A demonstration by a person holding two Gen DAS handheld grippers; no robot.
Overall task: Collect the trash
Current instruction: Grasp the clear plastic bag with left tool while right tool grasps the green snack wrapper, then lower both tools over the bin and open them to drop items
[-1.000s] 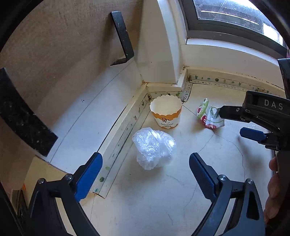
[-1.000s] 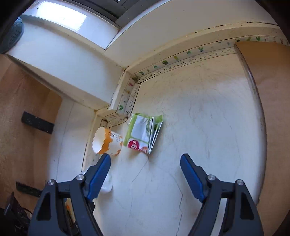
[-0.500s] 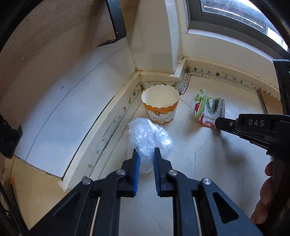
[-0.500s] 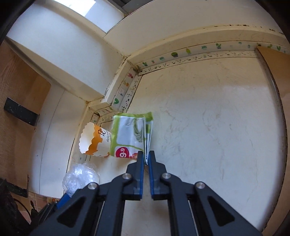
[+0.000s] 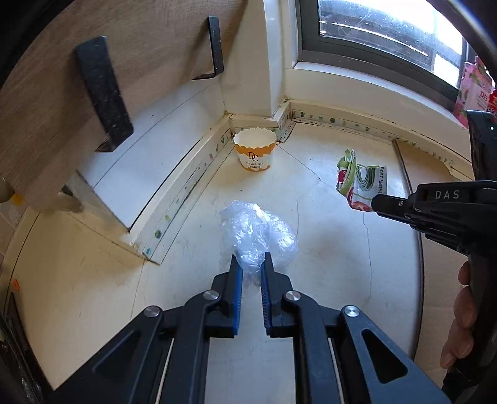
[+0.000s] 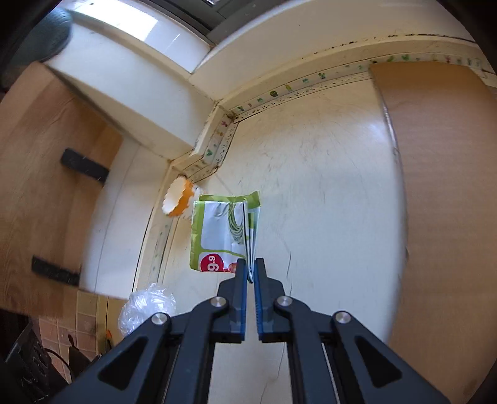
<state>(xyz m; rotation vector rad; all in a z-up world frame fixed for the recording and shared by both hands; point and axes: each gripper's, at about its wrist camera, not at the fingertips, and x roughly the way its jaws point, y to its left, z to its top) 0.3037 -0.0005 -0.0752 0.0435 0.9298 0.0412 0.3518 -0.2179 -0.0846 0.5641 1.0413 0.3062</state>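
My left gripper (image 5: 251, 264) is shut on a crumpled clear plastic bag (image 5: 257, 230) and holds it above the pale floor. My right gripper (image 6: 251, 267) is shut on the edge of a green and white food packet (image 6: 223, 236), lifted off the floor; the same packet (image 5: 362, 181) hangs from the right gripper in the left wrist view. An orange and white paper cake cup (image 5: 254, 149) stands upright in the corner by the skirting; the right wrist view shows it (image 6: 178, 200) beyond the packet. The plastic bag (image 6: 146, 307) shows at that view's lower left.
A white skirting strip (image 5: 186, 192) runs along the left, under a wooden shelf with black brackets (image 5: 102, 90). A window (image 5: 388, 28) sits above the back wall. A wood-toned board (image 6: 435, 186) lies on the floor at the right.
Both grippers went from open to shut on their items a second ago. Since then both have lifted and pulled back, and the cup looks farther away.
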